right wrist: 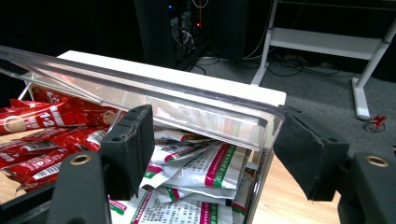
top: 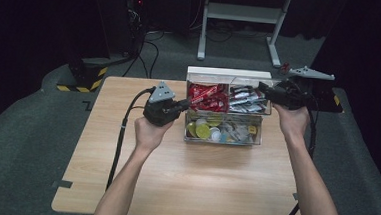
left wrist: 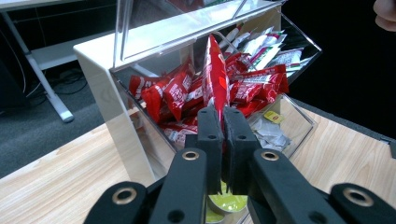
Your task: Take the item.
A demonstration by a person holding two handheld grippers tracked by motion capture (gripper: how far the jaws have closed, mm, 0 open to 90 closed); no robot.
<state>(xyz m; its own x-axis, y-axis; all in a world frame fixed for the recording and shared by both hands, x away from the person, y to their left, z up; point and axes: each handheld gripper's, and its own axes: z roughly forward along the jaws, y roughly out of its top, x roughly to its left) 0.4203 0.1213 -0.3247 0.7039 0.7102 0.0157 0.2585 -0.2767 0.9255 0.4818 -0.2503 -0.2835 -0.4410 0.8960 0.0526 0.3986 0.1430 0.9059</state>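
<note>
A clear acrylic organiser (top: 229,72) stands at the table's far edge. Its upper left bin holds red sachets (top: 213,103), its upper right bin white sachets (top: 249,101). My left gripper (top: 187,105) is at the left bin's front, shut (left wrist: 223,111) on one red sachet (left wrist: 215,70) that stands upright above the pile. My right gripper (top: 263,87) reaches in from the right. Its jaws (right wrist: 215,133) stand wide apart on either side of the raised clear lid's (right wrist: 140,88) corner, above the white sachets (right wrist: 210,170). The right jaw touches the lid's end; no squeeze shows.
A lower front tray (top: 222,138) of the organiser holds round capsules and small packets. Bare wooden table (top: 184,182) spreads in front of it. A white desk frame (top: 242,13) and cables stand on the grey floor behind.
</note>
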